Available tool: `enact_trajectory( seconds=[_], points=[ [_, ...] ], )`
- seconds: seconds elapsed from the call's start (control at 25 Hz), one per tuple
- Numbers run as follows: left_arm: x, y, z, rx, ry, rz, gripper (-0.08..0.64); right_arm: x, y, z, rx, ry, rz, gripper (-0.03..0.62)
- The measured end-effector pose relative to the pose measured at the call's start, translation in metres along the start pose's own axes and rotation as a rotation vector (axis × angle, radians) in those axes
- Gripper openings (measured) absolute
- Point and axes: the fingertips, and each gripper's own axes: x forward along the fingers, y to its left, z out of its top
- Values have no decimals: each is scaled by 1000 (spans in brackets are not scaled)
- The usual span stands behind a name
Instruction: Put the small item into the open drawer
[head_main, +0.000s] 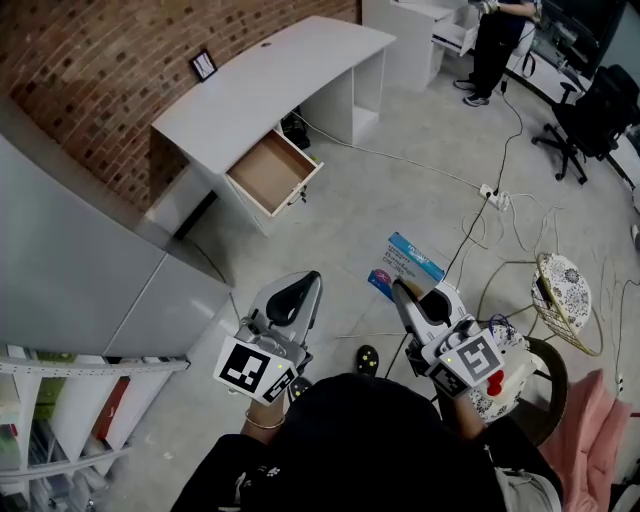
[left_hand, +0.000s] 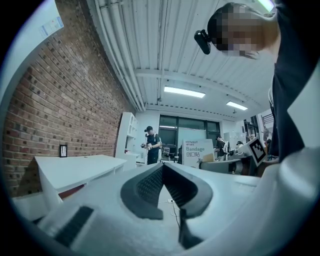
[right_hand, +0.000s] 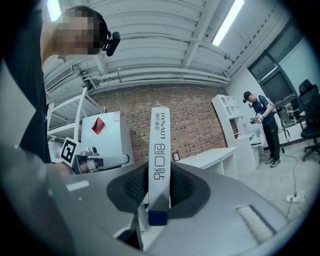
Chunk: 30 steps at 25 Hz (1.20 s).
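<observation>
Both tongs are sitting nearest to me, held level. Right tongs (head_main: 404, 293) are clamping the small item, a flat white-and-blue bandage box (head_main: 408, 262). In the right gripper view the box (right_hand: 159, 150) is standing upright, edge-on, with the pads pressing on its two faces. Left tongs (head_main: 303, 292) are resting closed, tips meeting, with nothing between them.

Step in hand, my reading: carrying. I am standing well apart from the desk (head_main: 270, 80), and the box is hanging over the floor, far short of the desk.

Container: the drawer (head_main: 300, 188) is hanging open under the desk top, pulled out toward me. Its wooden bottom is showing bare, and I am seeing nothing inside.

Next move, as I am judging it: walking up to the desk, stepping over the cable (head_main: 400, 160) lying on the floor beside the desk, bringing the box above the drawer opening, lowering it past the rim, then spreading the right tongs. The box is thin, so it is probably going to tip flat on release.
</observation>
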Motion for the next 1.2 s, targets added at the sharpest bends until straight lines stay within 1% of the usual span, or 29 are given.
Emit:
enact_trajectory(
  seconds=[0.28, 0.44, 0.68, 0.92, 1.2],
  points=[
    [41, -14, -3, 20, 11, -5, -9, -15, -40, 3, 12, -4, -3, 83],
    [62, -22, -5, 16, 19, -11, -9, -25, -60, 8, 35, -18, -19, 83],
    [91, -45, -7, 43, 34, -38, -9, -49, -85, 12, 54, -38, -45, 83],
    [95, -54, -8, 42, 41, -32, -8, -58, -101, 10, 78, -32, -48, 83],
    [88, -33, -8, 32, 34, 8, -9, -43, -102, 10, 72, -31, -33, 83]
  ],
)
